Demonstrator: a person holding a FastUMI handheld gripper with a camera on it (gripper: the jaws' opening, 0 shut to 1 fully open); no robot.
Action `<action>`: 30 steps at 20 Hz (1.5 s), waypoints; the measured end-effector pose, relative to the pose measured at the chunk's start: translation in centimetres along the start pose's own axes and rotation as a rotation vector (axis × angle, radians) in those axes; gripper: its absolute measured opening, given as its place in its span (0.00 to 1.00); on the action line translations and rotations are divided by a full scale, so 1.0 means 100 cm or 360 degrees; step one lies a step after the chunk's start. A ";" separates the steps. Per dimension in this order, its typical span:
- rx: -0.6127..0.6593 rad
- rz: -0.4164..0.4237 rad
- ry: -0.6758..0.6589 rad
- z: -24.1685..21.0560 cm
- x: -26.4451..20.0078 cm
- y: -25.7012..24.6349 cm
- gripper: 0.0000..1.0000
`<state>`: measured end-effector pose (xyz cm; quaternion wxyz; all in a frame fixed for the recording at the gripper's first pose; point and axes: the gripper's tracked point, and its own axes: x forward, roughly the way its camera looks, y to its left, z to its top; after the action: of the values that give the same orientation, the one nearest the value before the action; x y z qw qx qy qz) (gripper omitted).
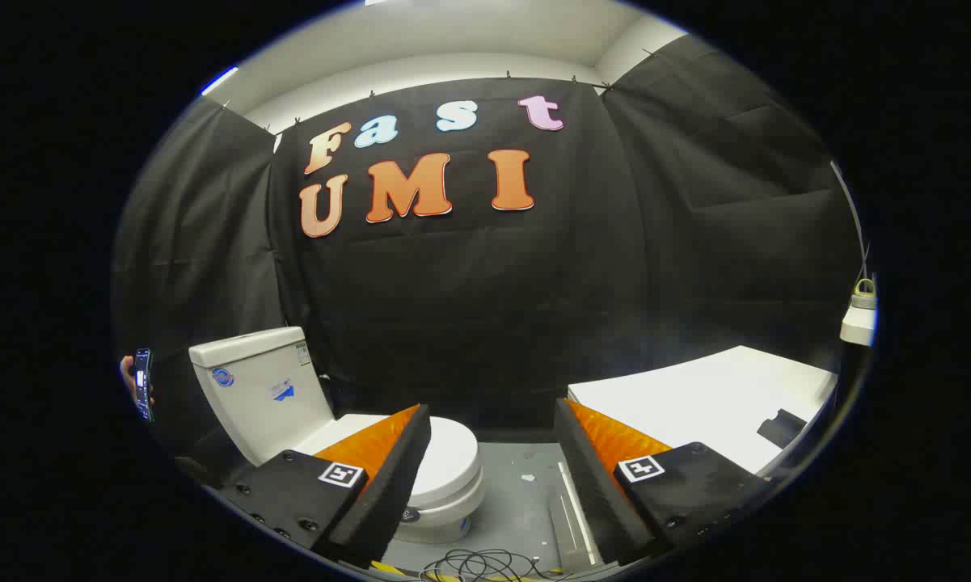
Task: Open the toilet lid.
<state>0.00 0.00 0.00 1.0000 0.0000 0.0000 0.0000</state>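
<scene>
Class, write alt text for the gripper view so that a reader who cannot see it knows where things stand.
A white toilet with its lid down stands on a grey floor just beyond the left finger of the open hand-held gripper, which holds nothing. Its tank is behind it, a white table lies beyond the right finger, and cables lie on the floor between the fingers.

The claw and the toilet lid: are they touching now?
Apart. In the gripper view the claw is open, and the closed toilet lid lies lower and beyond its left finger, which overlaps it only in the picture.
</scene>
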 end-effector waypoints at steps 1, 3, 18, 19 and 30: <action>0.0000 -0.0001 -0.0001 0.000 0.000 0.000 0.98; 0.0002 -0.0001 -0.0003 0.002 0.000 0.000 0.98; -0.0005 -0.0016 -0.0007 0.001 -0.002 -0.002 0.99; -0.0003 -0.0025 -0.0019 0.004 -0.002 -0.004 0.99; 0.0171 -0.0087 -0.0111 0.024 -0.012 -0.020 0.97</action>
<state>-1.17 -2.00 2.35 0.9976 0.0535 -0.0347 -0.0272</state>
